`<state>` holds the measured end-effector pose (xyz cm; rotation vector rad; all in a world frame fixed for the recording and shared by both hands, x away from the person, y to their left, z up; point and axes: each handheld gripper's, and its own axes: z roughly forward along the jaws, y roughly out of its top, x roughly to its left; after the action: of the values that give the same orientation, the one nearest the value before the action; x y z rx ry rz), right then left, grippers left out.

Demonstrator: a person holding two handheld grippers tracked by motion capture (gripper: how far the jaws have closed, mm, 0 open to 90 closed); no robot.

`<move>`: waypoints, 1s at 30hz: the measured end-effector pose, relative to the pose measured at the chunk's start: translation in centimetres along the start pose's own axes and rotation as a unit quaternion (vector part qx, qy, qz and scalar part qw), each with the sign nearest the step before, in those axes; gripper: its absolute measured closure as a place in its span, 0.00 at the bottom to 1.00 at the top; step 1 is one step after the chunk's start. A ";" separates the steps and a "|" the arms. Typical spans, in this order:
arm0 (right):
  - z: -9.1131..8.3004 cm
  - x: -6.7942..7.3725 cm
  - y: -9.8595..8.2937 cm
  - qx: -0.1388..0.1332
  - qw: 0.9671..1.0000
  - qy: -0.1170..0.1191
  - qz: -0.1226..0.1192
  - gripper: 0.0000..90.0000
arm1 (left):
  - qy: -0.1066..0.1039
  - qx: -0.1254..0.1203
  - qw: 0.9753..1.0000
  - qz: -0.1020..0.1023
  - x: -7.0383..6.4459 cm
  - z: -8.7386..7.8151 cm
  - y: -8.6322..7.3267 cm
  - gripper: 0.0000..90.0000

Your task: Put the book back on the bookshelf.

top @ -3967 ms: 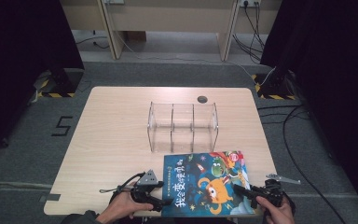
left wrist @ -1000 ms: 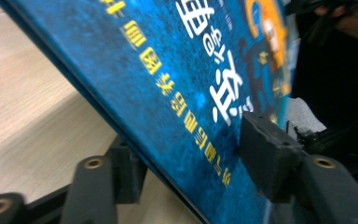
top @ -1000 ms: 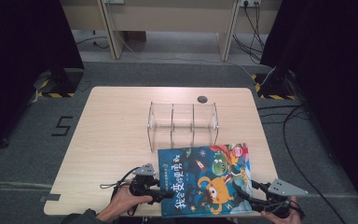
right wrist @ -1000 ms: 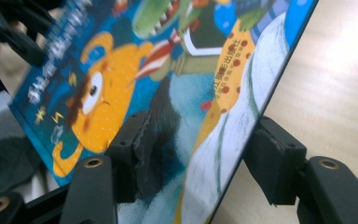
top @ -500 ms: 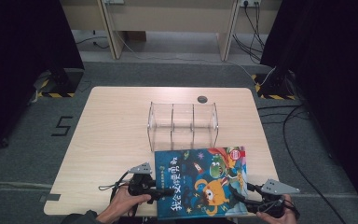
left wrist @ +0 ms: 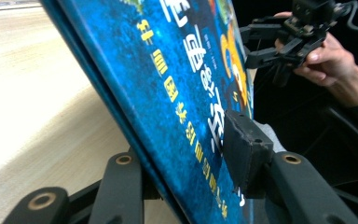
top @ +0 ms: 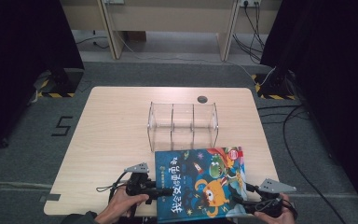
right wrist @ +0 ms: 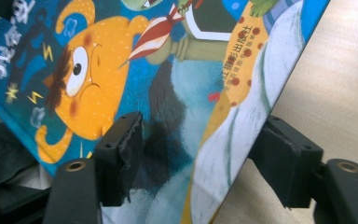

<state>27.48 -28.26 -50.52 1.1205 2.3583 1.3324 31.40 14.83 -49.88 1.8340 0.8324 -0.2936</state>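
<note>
On pale wooden worktop (top: pixel 112 140), blue illustrated picture book (top: pixel 198 182) clamped by left gripper (top: pixel 161 191), flanked by right gripper (top: pixel 242 201) with jaws apart.

The book (top: pixel 199 183) hides the bench's (top: pixel 116 135) near edge; its lower corners run past the high view's bottom edge.

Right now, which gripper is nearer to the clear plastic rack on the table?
Left, though not by much. The left gripper grips the book at its left edge, below the rack. The right gripper sits at the book's lower right corner, further back toward the person.
</note>
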 end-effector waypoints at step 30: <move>0.1 1.9 0.6 0.023 0.999 -0.031 -0.033 0.30 | -0.012 -0.050 0.998 -0.028 -1.5 -0.6 0.5 0.65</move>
<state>26.47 -26.69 -49.76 1.0709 2.3711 1.2100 30.49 14.64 -48.46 1.7123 0.8674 -0.3036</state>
